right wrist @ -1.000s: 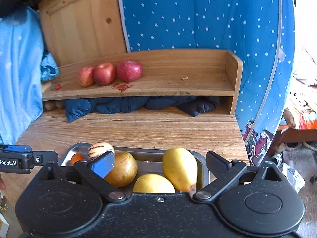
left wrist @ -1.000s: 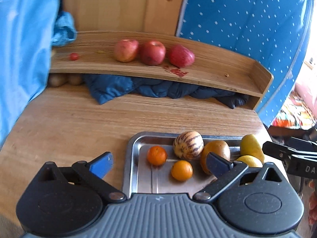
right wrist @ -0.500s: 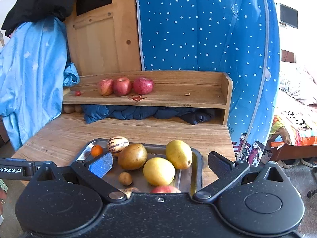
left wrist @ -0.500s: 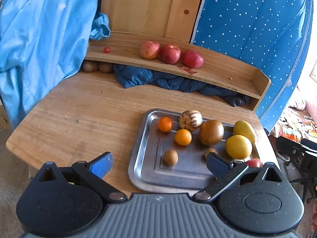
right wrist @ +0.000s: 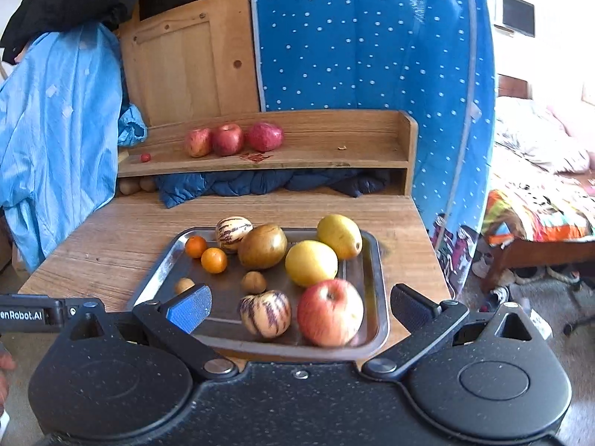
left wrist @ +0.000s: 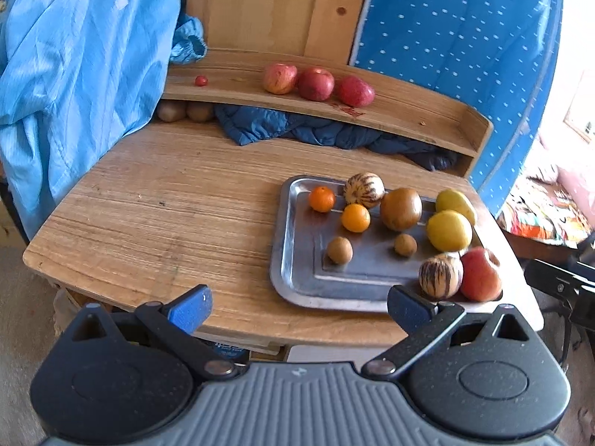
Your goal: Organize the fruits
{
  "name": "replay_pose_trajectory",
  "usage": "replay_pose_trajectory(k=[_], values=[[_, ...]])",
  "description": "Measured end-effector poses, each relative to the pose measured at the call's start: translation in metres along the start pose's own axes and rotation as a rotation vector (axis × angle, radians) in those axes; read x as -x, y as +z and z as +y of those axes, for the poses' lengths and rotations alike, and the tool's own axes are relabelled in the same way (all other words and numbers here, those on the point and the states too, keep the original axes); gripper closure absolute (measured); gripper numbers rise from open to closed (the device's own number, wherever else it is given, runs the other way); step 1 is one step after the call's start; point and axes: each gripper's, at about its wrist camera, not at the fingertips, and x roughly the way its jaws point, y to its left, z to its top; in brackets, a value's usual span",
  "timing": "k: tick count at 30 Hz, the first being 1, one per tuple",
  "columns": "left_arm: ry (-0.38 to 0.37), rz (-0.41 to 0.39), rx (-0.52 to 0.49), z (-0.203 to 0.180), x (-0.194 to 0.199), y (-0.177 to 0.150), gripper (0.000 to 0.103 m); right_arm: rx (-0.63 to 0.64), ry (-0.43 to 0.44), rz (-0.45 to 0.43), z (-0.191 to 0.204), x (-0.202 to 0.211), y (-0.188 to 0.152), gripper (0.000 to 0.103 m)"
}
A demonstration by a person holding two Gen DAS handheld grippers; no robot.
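both hand-held grippers (left, right) gape empty; tray holds ten fruits, shelf three apples.

A steel tray lies flat at the right end of the wooden surface, loaded with fruit; a red apple and a striped melon sit side by side at the tray's near edge, touching or nearly so; two yellow fruits fill its far right corner; a brown round fruit lies mid-tray beside a second striped melon at the far edge; two oranges rest near the far left corner; two small brown fruits lie apart near the tray's middle; on the shelf behind, three red apples stand in a row, a tiny red fruit to their left.
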Motion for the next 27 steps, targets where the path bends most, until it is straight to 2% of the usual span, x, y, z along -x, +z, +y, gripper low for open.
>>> replay_pose_trajectory(k=[7, 12, 27], values=[[-0.031, 0.048, -0.032, 0.005, 0.004, -0.015, 0.001, -0.007, -0.045, 0.048, 0.019, 0.018, -0.026, 0.001], [-0.054, 0.049, -0.055, 0.007, 0.009, -0.021, 0.001, -0.014, -0.065, 0.065, 0.028, 0.027, -0.036, 0.001], [-0.063, 0.037, -0.046, 0.013, 0.015, -0.021, 0.001, 0.006, -0.072, 0.052, 0.038, 0.036, -0.035, 0.001]])
